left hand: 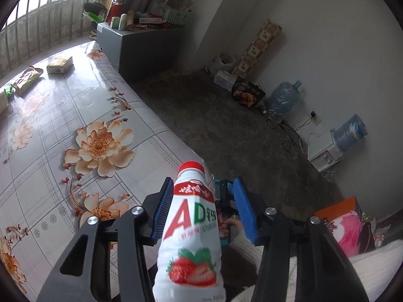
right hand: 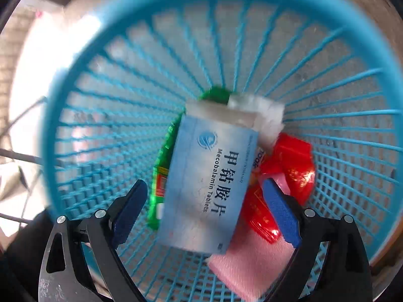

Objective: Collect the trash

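Left claw (left hand: 205, 212): blue pads closed on a white strawberry drink bottle (left hand: 192, 229), red cap at 12 o'clock, above the floral table (left hand: 75, 130) edge.
Right claw (right hand: 206, 211): jaws spread wide, gripping nothing, over the basket.
Blue basket (right hand: 75, 80): holds a blue tablet box (right hand: 209, 176), green packet (right hand: 158, 176) at 9 o'clock, red wrapper (right hand: 289, 166) at 3 o'clock, pink piece (right hand: 252, 264) at 6 o'clock.
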`<state>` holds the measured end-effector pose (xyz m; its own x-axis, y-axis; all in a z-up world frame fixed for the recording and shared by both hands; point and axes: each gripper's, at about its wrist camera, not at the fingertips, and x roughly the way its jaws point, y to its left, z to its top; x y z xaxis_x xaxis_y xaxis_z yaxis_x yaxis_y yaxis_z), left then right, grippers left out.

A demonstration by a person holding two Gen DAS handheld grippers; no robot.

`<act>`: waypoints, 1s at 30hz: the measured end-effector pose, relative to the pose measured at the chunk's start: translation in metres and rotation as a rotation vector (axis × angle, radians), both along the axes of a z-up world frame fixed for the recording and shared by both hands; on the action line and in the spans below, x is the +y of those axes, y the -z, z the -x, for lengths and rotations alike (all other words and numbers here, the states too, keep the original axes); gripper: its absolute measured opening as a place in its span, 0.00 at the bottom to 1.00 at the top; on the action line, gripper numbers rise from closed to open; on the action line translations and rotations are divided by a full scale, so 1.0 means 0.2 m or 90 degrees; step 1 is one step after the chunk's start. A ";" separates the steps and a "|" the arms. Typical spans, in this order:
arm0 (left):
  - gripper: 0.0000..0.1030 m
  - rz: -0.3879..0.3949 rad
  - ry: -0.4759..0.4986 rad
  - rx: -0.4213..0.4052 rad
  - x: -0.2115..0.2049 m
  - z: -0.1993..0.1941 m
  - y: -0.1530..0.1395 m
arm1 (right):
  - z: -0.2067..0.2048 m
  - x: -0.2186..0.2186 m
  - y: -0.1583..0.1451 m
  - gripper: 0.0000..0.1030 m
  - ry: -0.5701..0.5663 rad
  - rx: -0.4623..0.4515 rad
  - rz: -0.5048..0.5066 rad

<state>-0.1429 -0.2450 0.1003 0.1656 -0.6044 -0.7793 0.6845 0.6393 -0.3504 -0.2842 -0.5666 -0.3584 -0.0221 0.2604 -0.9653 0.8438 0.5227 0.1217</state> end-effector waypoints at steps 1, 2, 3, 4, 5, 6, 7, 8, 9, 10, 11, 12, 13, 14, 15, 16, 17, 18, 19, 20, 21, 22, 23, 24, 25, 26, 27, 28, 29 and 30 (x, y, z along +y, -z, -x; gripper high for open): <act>0.41 -0.013 0.017 0.007 -0.04 0.01 0.05 | -0.01 0.00 -0.04 0.87 0.004 -0.013 0.004; 0.37 -0.023 0.020 0.016 -0.07 0.01 0.11 | -0.03 0.01 -0.06 0.87 0.018 -0.023 -0.005; 0.36 -0.032 0.018 0.024 -0.08 0.00 0.17 | -0.02 0.02 -0.07 0.87 0.041 -0.039 -0.028; 0.36 -0.030 0.020 0.036 -0.09 -0.01 0.22 | -0.04 0.04 -0.07 0.87 0.054 -0.061 -0.058; 0.36 -0.023 0.020 0.053 -0.09 -0.01 0.25 | -0.08 0.08 -0.06 0.87 0.049 -0.079 -0.088; 0.36 -0.015 0.025 0.064 -0.09 0.00 0.27 | -0.11 0.13 -0.04 0.87 0.033 -0.085 -0.105; 0.36 -0.011 0.033 0.063 -0.08 0.01 0.27 | -0.13 0.16 -0.03 0.87 0.027 -0.096 -0.127; 0.36 -0.010 0.040 0.054 -0.07 0.03 0.26 | -0.12 0.19 0.00 0.87 0.044 -0.138 -0.185; 0.36 -0.008 0.046 0.049 -0.06 0.05 0.24 | -0.10 0.22 0.04 0.87 0.079 -0.159 -0.238; 0.36 -0.002 0.046 0.049 -0.05 0.06 0.23 | -0.07 0.25 0.08 0.87 0.112 -0.156 -0.271; 0.36 0.000 0.043 0.053 -0.04 0.07 0.24 | -0.06 0.29 0.10 0.87 0.130 -0.155 -0.298; 0.36 -0.002 0.041 0.058 -0.03 0.07 0.25 | -0.06 0.34 0.12 0.87 0.132 -0.169 -0.322; 0.36 0.002 0.039 0.062 -0.02 0.07 0.25 | -0.07 0.37 0.13 0.88 0.108 -0.168 -0.316; 0.36 0.008 0.037 0.069 -0.01 0.07 0.25 | -0.08 0.40 0.13 0.88 0.080 -0.156 -0.297; 0.36 0.005 0.029 0.072 0.01 0.07 0.26 | -0.10 0.42 0.12 0.88 0.063 -0.155 -0.286; 0.36 0.000 0.025 0.070 0.03 0.07 0.26 | -0.12 0.44 0.10 0.88 0.049 -0.157 -0.264; 0.36 -0.004 0.025 0.067 0.04 0.08 0.26 | -0.18 0.47 0.07 0.88 0.033 -0.155 -0.243; 0.36 -0.010 0.023 0.064 0.06 0.08 0.26 | -0.19 0.50 0.06 0.88 0.012 -0.151 -0.219; 0.36 -0.013 0.020 0.060 0.07 0.09 0.25 | -0.21 0.50 0.02 0.88 -0.017 -0.157 -0.194; 0.36 -0.013 0.020 0.057 0.09 0.09 0.25 | -0.24 0.51 -0.03 0.88 -0.051 -0.166 -0.171; 0.36 -0.012 0.018 0.055 0.10 0.10 0.24 | -0.26 0.51 -0.08 0.88 -0.085 -0.174 -0.146; 0.36 -0.010 0.014 0.055 0.11 0.10 0.23 | -0.28 0.52 -0.12 0.88 -0.116 -0.179 -0.128; 0.36 -0.010 0.010 0.055 0.12 0.09 0.23 | -0.28 0.52 -0.15 0.88 -0.140 -0.180 -0.120; 0.36 -0.009 0.007 0.053 0.13 0.09 0.22 | -0.32 0.55 -0.16 0.88 -0.154 -0.179 -0.114; 0.36 -0.008 0.006 0.050 0.14 0.09 0.22 | -0.33 0.58 -0.19 0.88 -0.169 -0.179 -0.109; 0.36 -0.006 0.005 0.049 0.15 0.09 0.21 | -0.32 0.61 -0.22 0.88 -0.187 -0.178 -0.102; 0.36 -0.004 0.005 0.050 0.15 0.09 0.21 | -0.33 0.65 -0.25 0.88 -0.216 -0.176 -0.090; 0.36 -0.003 0.005 0.050 0.15 0.09 0.21 | -0.34 0.69 -0.26 0.88 -0.258 -0.177 -0.081; 0.36 -0.003 0.005 0.048 0.15 0.09 0.20 | -0.35 0.72 -0.26 0.88 -0.317 -0.178 -0.073; 0.36 -0.004 0.004 0.046 0.15 0.10 0.20 | -0.34 0.79 -0.24 0.88 -0.392 -0.175 -0.060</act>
<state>-0.1631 -0.2144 0.0601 0.1043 -0.6004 -0.7929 0.6615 0.6372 -0.3955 -0.2165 -0.4080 -0.3101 0.0499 0.3622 -0.9308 0.3268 0.8747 0.3579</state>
